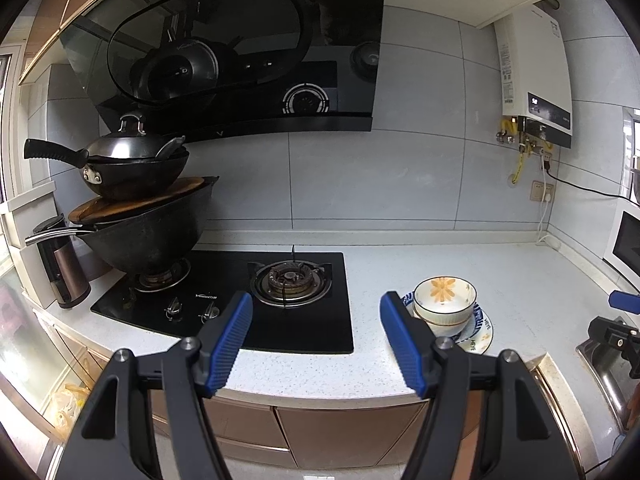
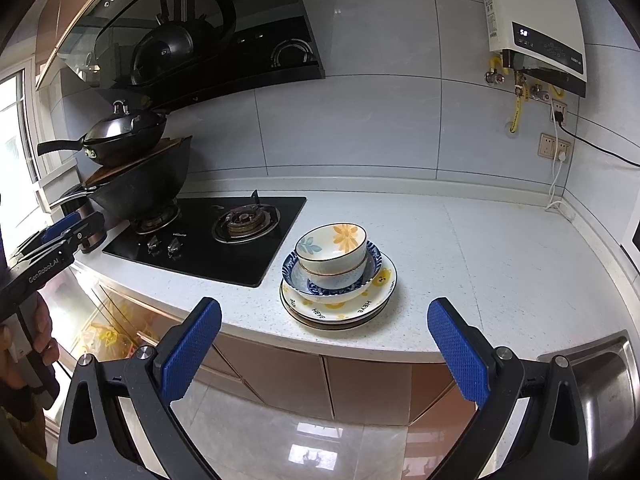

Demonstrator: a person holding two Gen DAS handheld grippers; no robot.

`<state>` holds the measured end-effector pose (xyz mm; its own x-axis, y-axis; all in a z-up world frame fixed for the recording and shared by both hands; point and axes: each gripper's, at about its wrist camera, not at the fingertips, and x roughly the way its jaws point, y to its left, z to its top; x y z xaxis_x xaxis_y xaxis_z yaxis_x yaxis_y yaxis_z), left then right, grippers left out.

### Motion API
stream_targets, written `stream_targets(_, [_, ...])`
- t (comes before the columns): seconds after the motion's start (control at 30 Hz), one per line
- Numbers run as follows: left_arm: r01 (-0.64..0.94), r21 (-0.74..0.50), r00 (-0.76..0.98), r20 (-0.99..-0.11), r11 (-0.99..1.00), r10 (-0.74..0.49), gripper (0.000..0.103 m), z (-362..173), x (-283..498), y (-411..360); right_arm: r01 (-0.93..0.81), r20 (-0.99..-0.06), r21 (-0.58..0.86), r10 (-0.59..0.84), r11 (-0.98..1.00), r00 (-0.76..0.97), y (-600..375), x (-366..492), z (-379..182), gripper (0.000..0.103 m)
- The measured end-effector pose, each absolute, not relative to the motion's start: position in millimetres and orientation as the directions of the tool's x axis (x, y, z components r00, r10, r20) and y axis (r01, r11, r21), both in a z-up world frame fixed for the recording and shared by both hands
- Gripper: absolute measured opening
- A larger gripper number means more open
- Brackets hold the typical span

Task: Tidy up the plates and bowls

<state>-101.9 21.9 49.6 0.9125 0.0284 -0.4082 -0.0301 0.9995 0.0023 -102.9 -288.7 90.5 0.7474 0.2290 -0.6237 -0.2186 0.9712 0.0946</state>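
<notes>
A stack of dishes stands on the white counter (image 2: pixel 480 248) near its front edge. On top is a white bowl with an orange flower (image 2: pixel 336 242), nested in a similar bowl. Both sit in a blue-patterned bowl (image 2: pixel 294 276) on yellow bear plates (image 2: pixel 384 284). My right gripper (image 2: pixel 324 308) hangs open in front of the stack, short of the counter edge, holding nothing. My left gripper (image 1: pixel 317 300) is open and empty too, with the flower bowl (image 1: pixel 444 294) and plate (image 1: pixel 482 332) just right of its right finger. A hand holds the left gripper (image 2: pixel 68 228) at the far left.
A black gas hob (image 1: pixel 240 304) lies left of the stack, with stacked black woks (image 1: pixel 140 208) on its left burner. A kettle (image 1: pixel 60 268) stands at the far left. A steel sink (image 2: pixel 608 392) is at the right, a microwave (image 1: pixel 628 240) beyond it.
</notes>
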Motion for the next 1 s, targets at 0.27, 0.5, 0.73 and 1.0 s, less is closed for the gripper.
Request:
stream_targets(0.27, [-0.053, 0.0, 0.913, -0.405, 0.999, 0.048, 0.065, 48, -99, 23, -0.241, -0.632, 0.082, 0.238, 0.967, 0.737, -281, -99, 90, 0.102])
stream_targets(0.5, [-0.073, -0.014, 0.891, -0.451, 0.997, 0.059, 0.065, 43, -89, 26, -0.211, -0.638, 0.089, 0.218, 0.974, 0.738, -288, -97, 90, 0.102])
stream_targets(0.73, [-0.056, 0.034, 0.858, -0.509, 0.998, 0.065, 0.065, 41, -75, 27, -0.179, -0.65, 0.089, 0.193, 0.98, 0.735, -295, -100, 89, 0.102])
stream_targets(1.0, [-0.081, 0.345, 0.864, -0.444, 0.935, 0.238, 0.065, 38, -81, 41, -0.152, -0.643, 0.081, 0.168, 0.985, 0.747, -302, -106, 94, 0.102])
